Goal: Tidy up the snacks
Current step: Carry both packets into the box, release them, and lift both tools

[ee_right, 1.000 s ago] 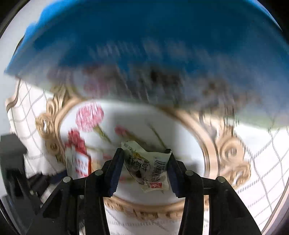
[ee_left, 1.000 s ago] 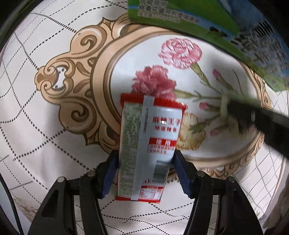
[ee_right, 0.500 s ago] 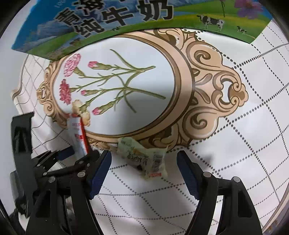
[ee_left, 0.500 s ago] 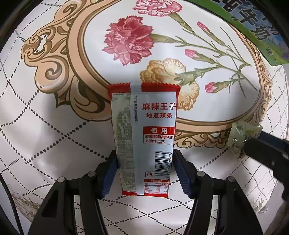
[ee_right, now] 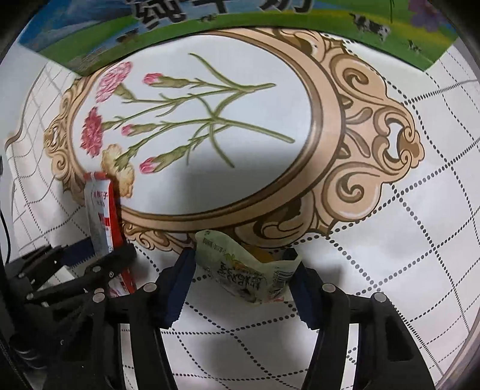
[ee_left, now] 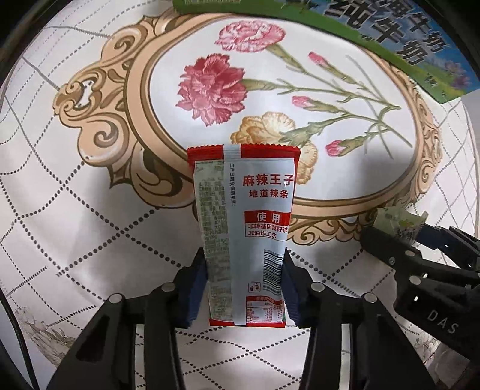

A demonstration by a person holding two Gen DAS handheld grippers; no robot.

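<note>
You are holding the left gripper (ee_left: 244,288) pointing down at the tablecloth (ee_left: 75,210), and its jaws, which have just been closing, are now pressing on both long edges of the red-and-white snack packet (ee_left: 243,234). The packet is standing lengthwise between the blue pads, its red crimped top edge reaching over the gold oval frame printed on the cloth, just below the yellow carnation. Your right gripper (ee_right: 240,279) is also aiming down, a little to the right of the left one; its jaws have likewise just been closing and are now squeezing the pale green snack packet (ee_right: 246,270) from both sides, so that the wrapper is buckling and crumpling between the pads. That green packet is sitting just outside the lower edge of the printed oval, over the dotted grid pattern. In the left wrist view the green packet is showing at the right edge, caught in the black fingers of the other tool. The two grippers are working near each other but apart, each with its own packet. A milk carton box (ee_right: 270,18), printed with green pasture and blue sky, is lying along the far side of the oval.
</note>
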